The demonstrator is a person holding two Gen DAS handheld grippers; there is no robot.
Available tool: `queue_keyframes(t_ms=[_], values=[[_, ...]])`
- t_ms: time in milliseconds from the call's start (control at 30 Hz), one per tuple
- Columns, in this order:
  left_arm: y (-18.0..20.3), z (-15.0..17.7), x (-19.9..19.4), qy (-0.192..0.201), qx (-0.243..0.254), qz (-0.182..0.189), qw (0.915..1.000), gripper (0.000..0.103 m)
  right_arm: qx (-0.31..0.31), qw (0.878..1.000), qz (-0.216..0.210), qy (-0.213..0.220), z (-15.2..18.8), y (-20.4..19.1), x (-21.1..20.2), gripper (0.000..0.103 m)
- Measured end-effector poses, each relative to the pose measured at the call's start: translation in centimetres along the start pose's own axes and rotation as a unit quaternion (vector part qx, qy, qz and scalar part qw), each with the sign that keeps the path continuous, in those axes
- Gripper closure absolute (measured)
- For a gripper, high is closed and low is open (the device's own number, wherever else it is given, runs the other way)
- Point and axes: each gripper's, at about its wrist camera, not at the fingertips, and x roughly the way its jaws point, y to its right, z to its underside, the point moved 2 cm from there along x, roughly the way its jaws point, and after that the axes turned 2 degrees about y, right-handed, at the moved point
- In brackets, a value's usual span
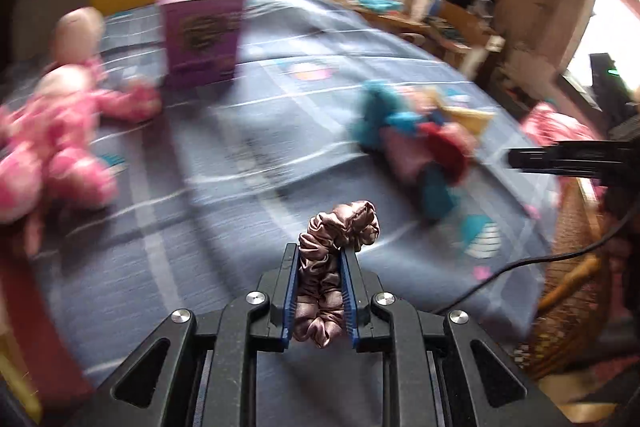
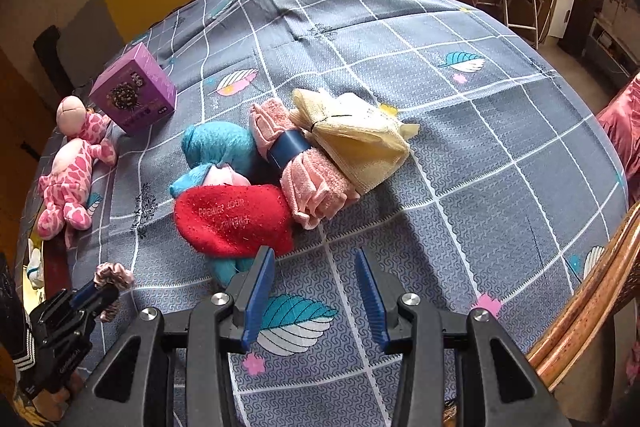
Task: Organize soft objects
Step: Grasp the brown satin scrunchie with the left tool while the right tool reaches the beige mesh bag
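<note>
Now your left gripper (image 1: 320, 263) is clamped on the mauve scrunchie (image 1: 336, 247), which sits bunched between the blue pads with a loop poking out past the tips, so hold that squeeze steady and carry it clear of the grey checked bedspread (image 2: 460, 107) without letting the loose end snag. Your right gripper (image 2: 316, 291) hangs with its jaws apart and nothing between them, just in front of the red cloth (image 2: 232, 219) at the near edge of the pile of rolled towels (image 2: 320, 167); I would keep it there, out of the left hand's path, until the scrunchie is set down.
</note>
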Motion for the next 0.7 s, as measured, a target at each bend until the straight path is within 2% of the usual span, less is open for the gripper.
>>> queue_keyframes(t_ms=[133,167,200,300,433,500,600,700], values=[[-4.1,2.0,-0.1,-0.018,-0.044,-0.082,0.9955,0.083,0.002,1.0,0.009,-0.002,-0.1,0.1,0.0,0.061],[-4.8,2.6,0.1,-0.023,-0.05,-0.089,0.9945,0.083,0.005,1.0,0.01,0.0,-0.2,0.1,0.0,0.061],[-5.4,3.1,-0.5,-0.009,-0.055,-0.082,0.9951,0.083,0.011,1.0,0.007,0.001,-0.3,0.2,-0.1,0.061],[-4.8,3.6,-0.3,-0.002,-0.032,-0.097,0.9948,0.082,0.015,1.0,0.011,0.012,-1.3,0.0,-0.4,0.061],[-4.8,3.9,-0.4,0.005,-0.032,-0.1,0.9945,0.082,-0.026,0.998,0.033,0.05,-4.1,-1.1,-1.2,0.061],[-5.1,4.0,-0.6,0.006,-0.041,-0.096,0.9945,0.082,-0.062,0.995,0.05,0.052,-5.6,-1.8,-0.7,0.061],[-5.0,4.0,-0.4,0.007,-0.041,-0.098,0.9943,0.082,-0.107,0.991,0.077,0.031,-7.6,-2.2,1.1,0.061],[-5.0,4.0,-0.4,0.009,-0.044,-0.096,0.9943,0.082,-0.118,0.989,0.09,-0.003,-9.1,-1.5,3.8,0.061]])
